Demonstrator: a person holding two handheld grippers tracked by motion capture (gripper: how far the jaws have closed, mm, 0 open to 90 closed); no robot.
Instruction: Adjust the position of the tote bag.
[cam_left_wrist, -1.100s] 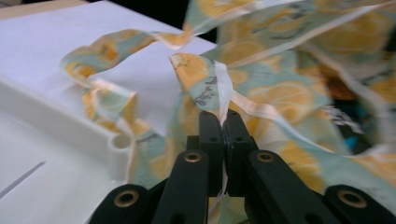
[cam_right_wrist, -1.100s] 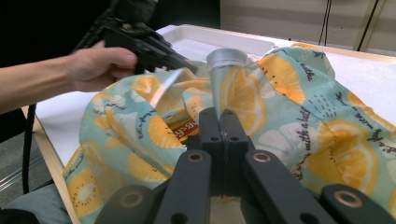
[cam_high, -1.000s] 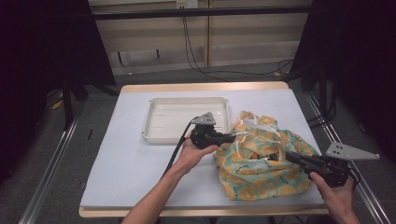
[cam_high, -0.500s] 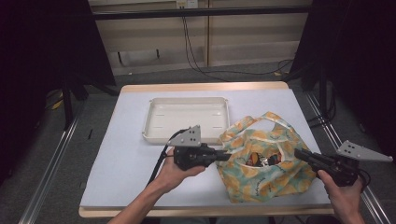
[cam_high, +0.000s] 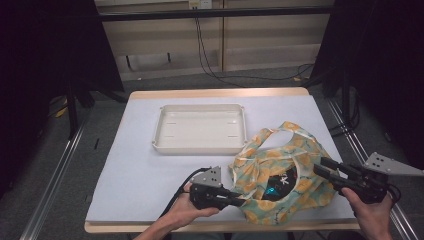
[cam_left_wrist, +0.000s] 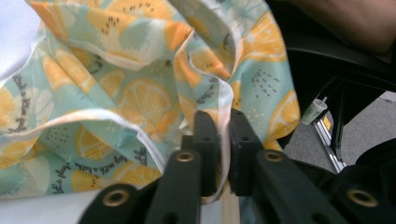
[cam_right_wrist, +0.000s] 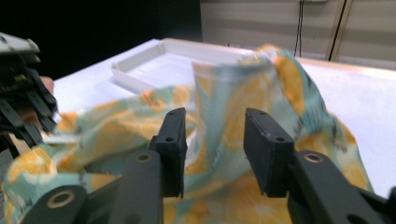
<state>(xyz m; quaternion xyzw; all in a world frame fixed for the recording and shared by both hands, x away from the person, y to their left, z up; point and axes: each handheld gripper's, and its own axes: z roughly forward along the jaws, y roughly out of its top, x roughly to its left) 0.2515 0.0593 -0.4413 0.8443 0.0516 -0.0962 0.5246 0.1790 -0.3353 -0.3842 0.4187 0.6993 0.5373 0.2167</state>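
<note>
At the near left of the table (cam_high: 125, 165), the left gripper (cam_high: 239, 200) lies low by the front edge, held in the person's left hand (cam_high: 182, 212), its cable looping back toward the wrist. Jaws nearly closed, pinching the white-piped hem of the fabric bag (cam_high: 280, 175); in the left gripper view the hem (cam_left_wrist: 224, 140) runs straight down between the two pads. They have just eased apart a little, cloth still between them.

Farther back, left of centre, a white tray (cam_high: 200, 128) sits flat on the white table cover, well apart from the gripper, its near right corner close to the bag.

Right of centre: bag with lemon-slice print on pale green, crumpled, mouth pulled open, a dark item with a teal patch visible inside (cam_high: 280, 182). One loop handle lies toward the far right.

At the right edge, the right gripper (cam_high: 320, 167), in the right hand (cam_high: 372, 215), points left at the bag's right side. Jaws partway apart, having just been opening; in the right gripper view cloth (cam_right_wrist: 219, 116) sits beyond the gap, pads not pressing it.
</note>
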